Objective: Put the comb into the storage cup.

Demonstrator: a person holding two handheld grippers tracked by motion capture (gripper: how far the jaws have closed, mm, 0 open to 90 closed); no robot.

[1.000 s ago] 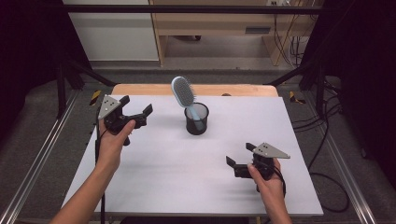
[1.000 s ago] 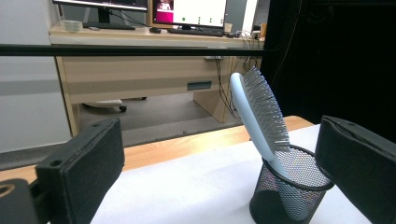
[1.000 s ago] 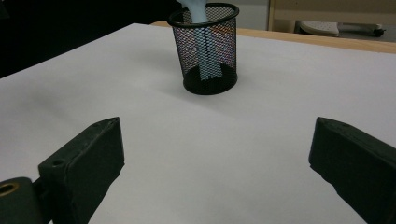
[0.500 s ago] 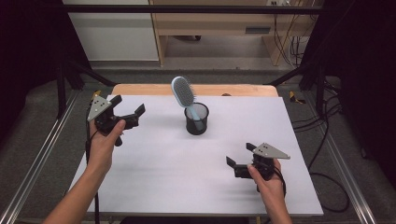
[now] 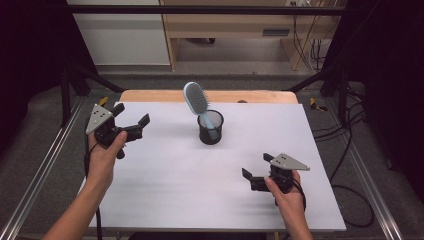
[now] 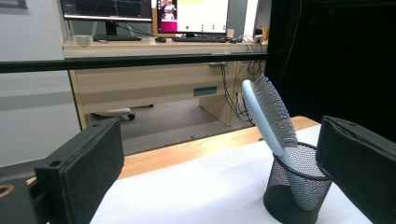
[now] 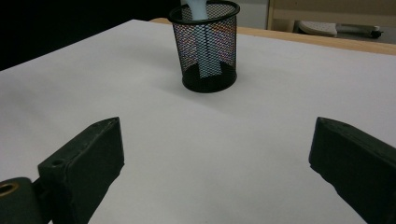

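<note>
**Hairbrush standing in a mesh cup, both grippers open and empty**

Hairbrush point(image 5: 195, 99), pale blue with grey bristles, stands handle-down in a black mesh cup point(image 5: 210, 128) near the far middle of a white-covered table point(image 5: 165, 190). The brush leans to the left, its head well above the rim.

The left gripper point(image 5: 131, 122) is held above the table's left edge, well apart from the cup, its jaws wide open with nothing between them. In the left gripper view the brush and cup sit ahead and to the right, near the right jaw. The right gripper point(image 5: 254, 172) rests low over the near right part of the table, jaws also wide open and empty, pointing toward the cup.

Judging from this, the work is at the reaching stage, with nothing gripped yet. A next move would likely call for one gripper to close on the brush head or upper handle and lift straight up, perhaps with the other steadying the light cup so it does not tip.

No readable brand, label or writing shows on the brush or cup; screens on a desk point(image 6: 154, 44) beyond are too blurred to read.
</note>
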